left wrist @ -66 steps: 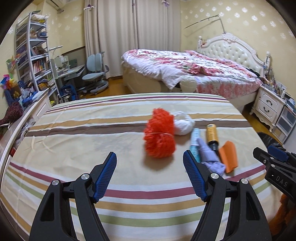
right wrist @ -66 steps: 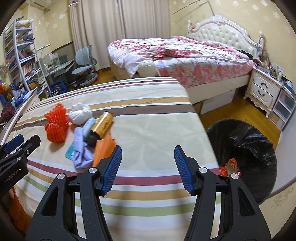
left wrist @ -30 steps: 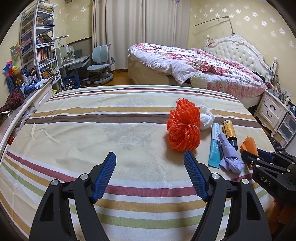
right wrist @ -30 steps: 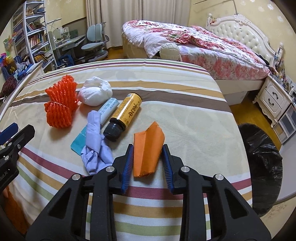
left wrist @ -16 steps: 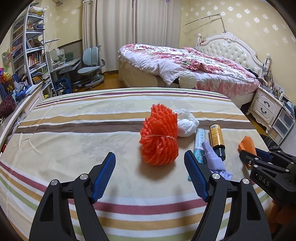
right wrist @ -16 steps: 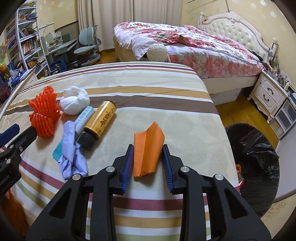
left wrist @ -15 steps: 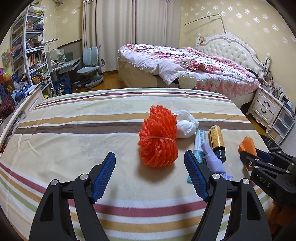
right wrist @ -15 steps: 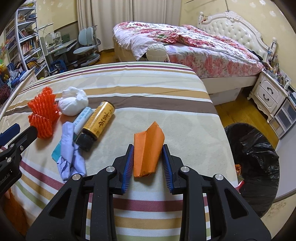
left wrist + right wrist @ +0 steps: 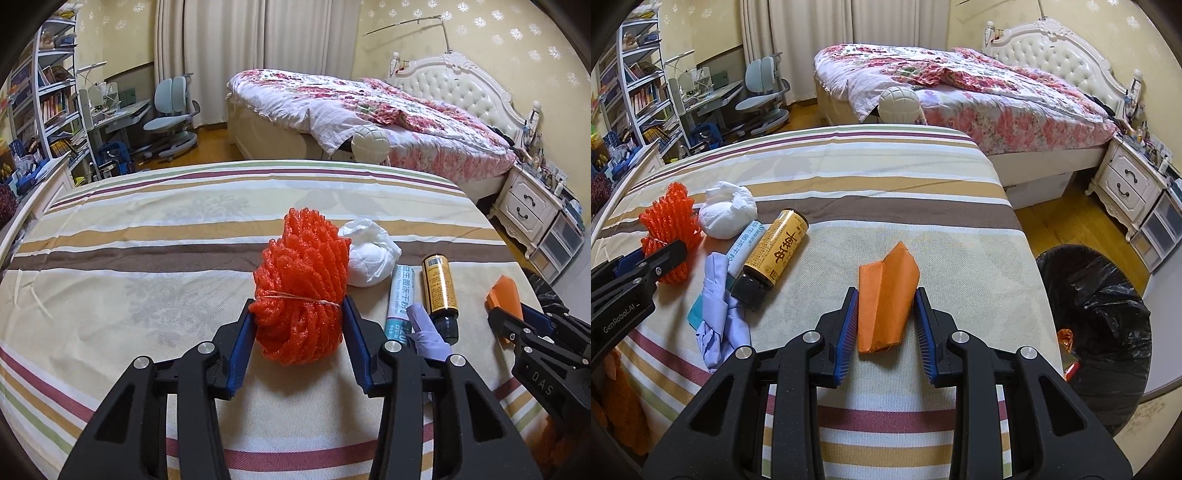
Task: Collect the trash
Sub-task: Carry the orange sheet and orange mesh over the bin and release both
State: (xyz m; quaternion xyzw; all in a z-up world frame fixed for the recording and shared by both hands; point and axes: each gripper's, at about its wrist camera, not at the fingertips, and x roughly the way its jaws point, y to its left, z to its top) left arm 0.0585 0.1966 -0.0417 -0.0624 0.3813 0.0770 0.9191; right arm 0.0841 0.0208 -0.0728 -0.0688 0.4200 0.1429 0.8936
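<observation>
**Tongs closed on two pieces of trash**

Left wrist: left tongs (image 9: 299,314) had just been closing, pads pressing the orange foam net (image 9: 301,291) on the striped bed (image 9: 147,236).

Right wrist alone showed the black trash bag (image 9: 1108,295); right tongs (image 9: 884,319) clamped the orange paper (image 9: 886,291).

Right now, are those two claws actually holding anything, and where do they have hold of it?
The left gripper, jaws just closed in, squeezes the orange foam net at its tied waist. The right gripper pinches the folded orange paper across its sides.
</observation>
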